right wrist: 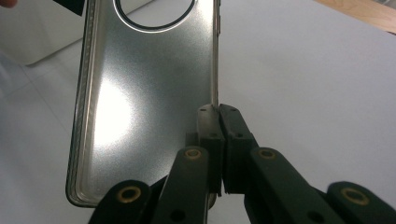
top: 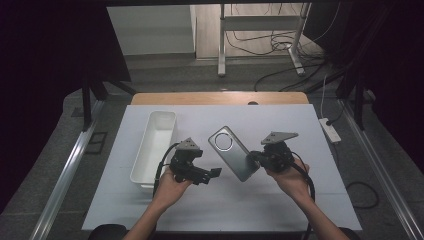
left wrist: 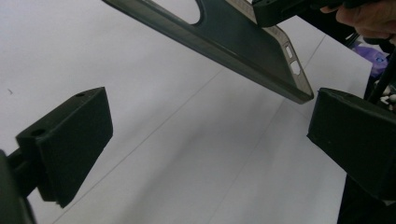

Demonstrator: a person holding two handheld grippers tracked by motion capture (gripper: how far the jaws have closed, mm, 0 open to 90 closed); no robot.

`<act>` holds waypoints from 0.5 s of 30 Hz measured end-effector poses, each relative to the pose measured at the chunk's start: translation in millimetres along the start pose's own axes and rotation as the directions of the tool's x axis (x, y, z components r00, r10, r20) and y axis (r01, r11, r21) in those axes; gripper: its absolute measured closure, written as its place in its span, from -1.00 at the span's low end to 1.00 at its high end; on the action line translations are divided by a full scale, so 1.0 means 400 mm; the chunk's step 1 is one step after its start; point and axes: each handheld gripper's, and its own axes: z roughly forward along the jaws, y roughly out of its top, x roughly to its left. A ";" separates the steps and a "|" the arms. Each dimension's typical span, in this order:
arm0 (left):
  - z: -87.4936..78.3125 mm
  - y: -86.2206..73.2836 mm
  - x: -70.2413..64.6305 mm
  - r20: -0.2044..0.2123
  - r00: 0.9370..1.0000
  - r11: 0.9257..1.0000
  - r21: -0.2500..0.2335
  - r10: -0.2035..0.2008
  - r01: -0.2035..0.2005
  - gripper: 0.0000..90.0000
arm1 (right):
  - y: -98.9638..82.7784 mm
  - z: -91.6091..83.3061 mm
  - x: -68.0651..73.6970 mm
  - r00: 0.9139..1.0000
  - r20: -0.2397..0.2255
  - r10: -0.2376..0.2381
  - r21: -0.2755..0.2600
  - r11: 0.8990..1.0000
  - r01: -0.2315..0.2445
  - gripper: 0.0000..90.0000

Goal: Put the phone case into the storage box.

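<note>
Right gripper [right wrist: 218, 112] pinches one long edge of the phone case [top: 233, 152], holding it above the white table [top: 300, 125]; left gripper [left wrist: 205, 135] gapes wide just beside its lower corner. Left of both, the white bin [top: 141, 165] looks empty.

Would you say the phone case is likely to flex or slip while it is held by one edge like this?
The phone case probably flexes little: pinched at one side by the right gripper, it stays straight. It looks thin and hollow, so likely light. Its glossy, frosted surface may be slippery, so the narrow edge grip could let it pivot.
</note>
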 end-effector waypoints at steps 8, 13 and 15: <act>0.009 -0.003 -0.009 0.029 1.000 1.000 0.013 -0.004 0.003 -0.99 | 0.002 0.012 0.029 1.000 -0.019 -0.022 -0.002 1.000 0.022 0.97; 0.016 -0.004 -0.013 0.032 0.999 1.000 0.022 -0.020 0.020 -0.92 | 0.004 0.022 0.051 0.999 -0.037 -0.036 0.000 0.999 0.036 0.97; 0.017 -0.003 -0.012 0.029 0.999 0.999 0.023 -0.033 0.033 -0.88 | 0.004 0.025 0.059 0.998 -0.044 -0.042 -0.004 0.999 0.042 0.97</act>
